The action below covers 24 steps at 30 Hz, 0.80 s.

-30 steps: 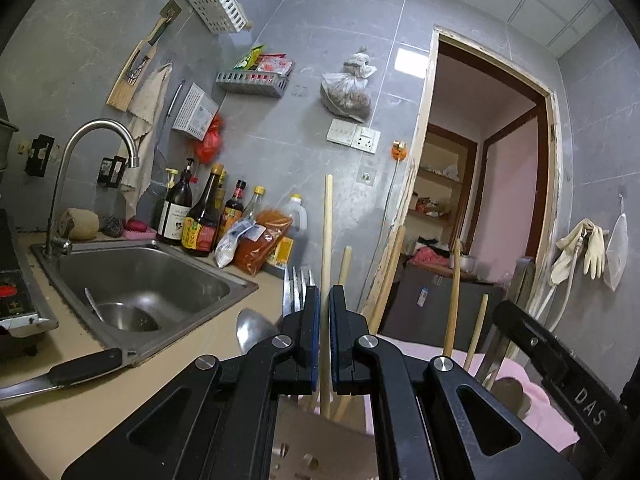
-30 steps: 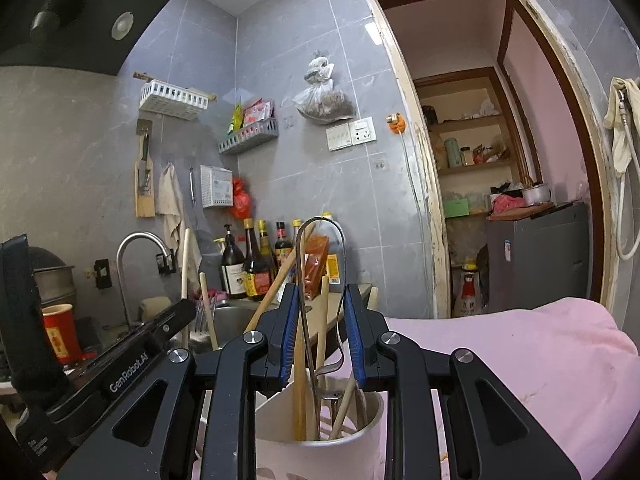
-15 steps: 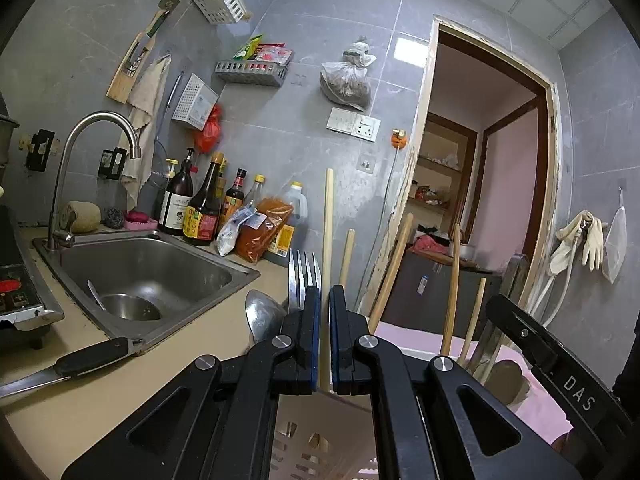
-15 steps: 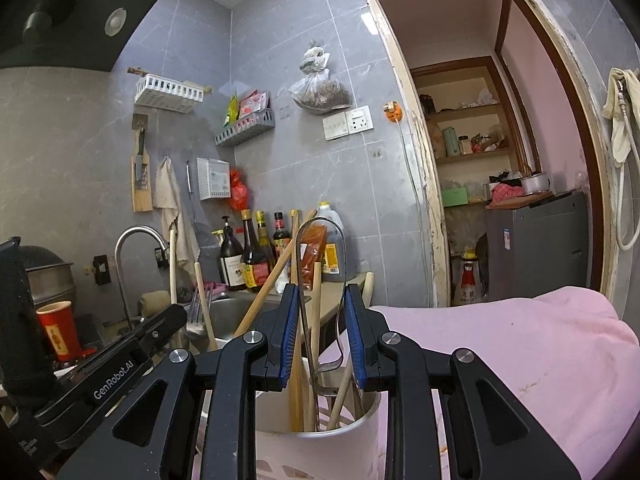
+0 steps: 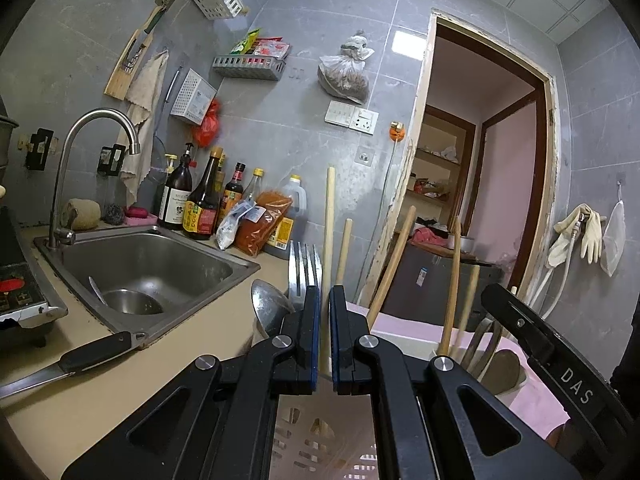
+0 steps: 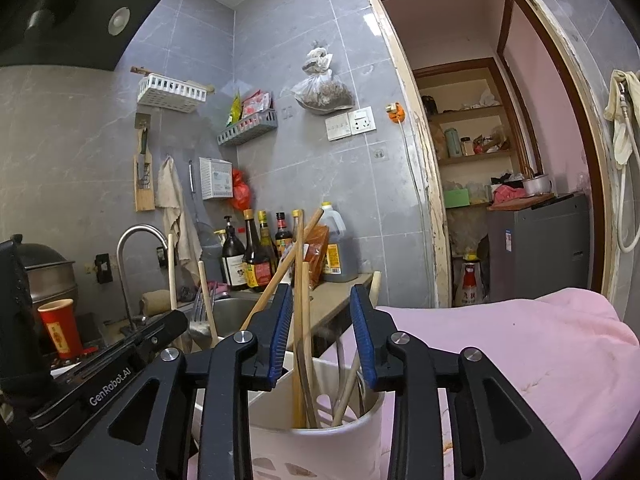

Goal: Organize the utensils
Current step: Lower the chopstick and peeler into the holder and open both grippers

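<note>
The knife [image 5: 76, 360] runs off the left edge with its blade tip unseen, the lower ends of the wooden utensils [image 6: 301, 332] are sunk out of sight inside the white holder [image 6: 316, 452], whose base the bottom edge cuts off, and the bottle labels [image 5: 200, 216] are too small to read.

Grey tiled walls [image 5: 280, 128], steel sink [image 5: 152, 264], open doorway [image 6: 500, 140]

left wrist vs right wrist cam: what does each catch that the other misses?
Left wrist only: sink basin, black-handled knife on the counter, left gripper shut on a wooden stick.

Right wrist only: red cup, range hood, right gripper open over the white utensil holder.

Both: faucet, sauce bottles, doorway, pink cloth.
</note>
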### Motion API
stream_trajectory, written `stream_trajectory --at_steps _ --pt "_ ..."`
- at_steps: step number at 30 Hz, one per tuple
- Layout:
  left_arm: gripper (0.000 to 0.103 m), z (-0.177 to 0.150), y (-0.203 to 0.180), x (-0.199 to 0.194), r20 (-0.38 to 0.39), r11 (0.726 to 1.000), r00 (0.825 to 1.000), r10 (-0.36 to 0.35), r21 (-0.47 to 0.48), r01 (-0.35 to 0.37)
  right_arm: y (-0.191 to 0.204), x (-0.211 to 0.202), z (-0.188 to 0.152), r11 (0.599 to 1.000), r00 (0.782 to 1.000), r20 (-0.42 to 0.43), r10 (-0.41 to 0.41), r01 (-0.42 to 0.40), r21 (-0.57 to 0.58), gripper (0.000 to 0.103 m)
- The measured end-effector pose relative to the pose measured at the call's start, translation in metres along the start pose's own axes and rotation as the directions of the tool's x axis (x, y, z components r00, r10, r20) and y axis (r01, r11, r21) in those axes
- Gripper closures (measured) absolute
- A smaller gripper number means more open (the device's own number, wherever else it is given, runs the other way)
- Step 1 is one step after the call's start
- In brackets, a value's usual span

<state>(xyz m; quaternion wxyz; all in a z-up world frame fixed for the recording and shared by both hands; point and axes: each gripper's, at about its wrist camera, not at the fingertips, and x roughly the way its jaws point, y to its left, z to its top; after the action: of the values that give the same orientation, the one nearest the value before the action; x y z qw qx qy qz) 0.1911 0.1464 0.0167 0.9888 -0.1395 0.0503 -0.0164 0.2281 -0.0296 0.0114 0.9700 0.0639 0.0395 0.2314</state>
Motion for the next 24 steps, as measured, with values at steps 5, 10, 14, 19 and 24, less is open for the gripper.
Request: stream_trajectory --at_steps 5,10,14,19,24 --pt "0.1 -0.0003 -0.0011 -0.0011 -0.003 1.0 1.0 -0.008 0.005 0.008 -0.0005 0.0 0.0 1.0 1.0 0.002 -0.002 0.002 0.002 0.075" --pt "0.098 0.0003 -0.0012 -0.0019 -0.002 1.0 1.0 -0.012 0.004 0.012 -0.001 -0.0001 0.0005 1.0 1.0 0.007 -0.004 0.004 0.002 0.072" --pt "0.094 0.0024 -0.0012 -0.0036 0.006 1.0 1.0 -0.026 0.005 0.026 0.0001 -0.0012 0.0007 1.0 1.0 0.016 -0.003 0.003 -0.004 0.069" --pt "0.094 0.0052 -0.0013 -0.0065 0.016 1.0 0.999 -0.031 -0.001 0.031 0.0026 -0.0044 0.0018 1.0 0.999 0.039 -0.007 0.008 -0.011 0.065" --pt "0.094 0.0073 -0.0012 -0.0085 0.02 1.0 0.999 -0.03 -0.001 0.03 0.0042 -0.0095 0.0033 0.999 0.997 0.071 -0.025 0.027 -0.019 0.061"
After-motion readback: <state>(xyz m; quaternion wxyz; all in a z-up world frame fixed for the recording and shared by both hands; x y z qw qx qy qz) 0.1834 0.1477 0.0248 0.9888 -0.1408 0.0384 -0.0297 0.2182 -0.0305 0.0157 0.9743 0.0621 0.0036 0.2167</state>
